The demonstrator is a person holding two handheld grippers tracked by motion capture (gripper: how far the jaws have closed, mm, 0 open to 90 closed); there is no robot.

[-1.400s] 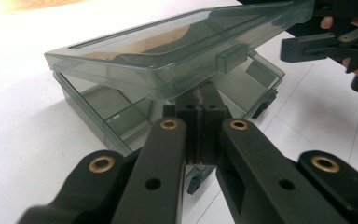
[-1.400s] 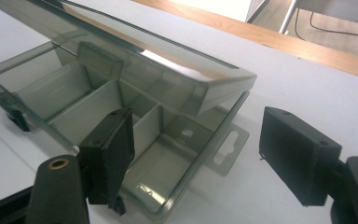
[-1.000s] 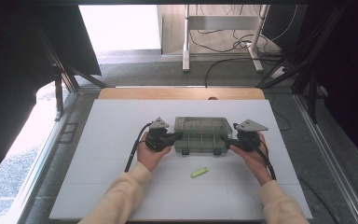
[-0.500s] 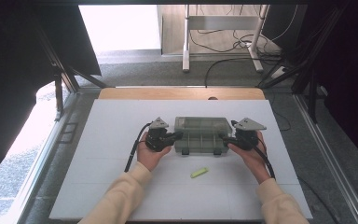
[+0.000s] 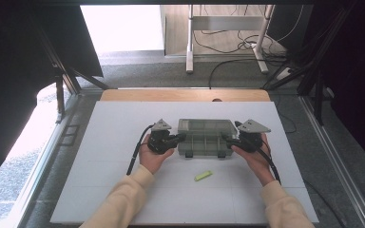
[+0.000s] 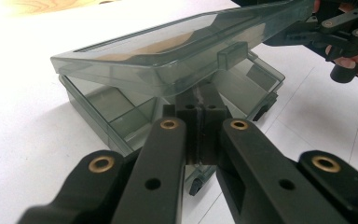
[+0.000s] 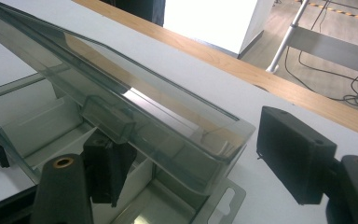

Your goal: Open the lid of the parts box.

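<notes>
Slippage worries me: my left gripper (image 5: pixel 180 138), jaws pressed together, props the raised lid (image 6: pixel 177 56) of the compartment box (image 5: pixel 207 137) at mid-table, while my right gripper (image 5: pixel 225 138) spreads around the lid's right corner without pinching, so it could snap down.

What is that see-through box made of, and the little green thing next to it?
The box looks like smoky, glossy clear plastic: you see its dividers through the lid, and light glints off it. The little green thing is too small to tell; it looks matte, maybe plastic or foam.
</notes>
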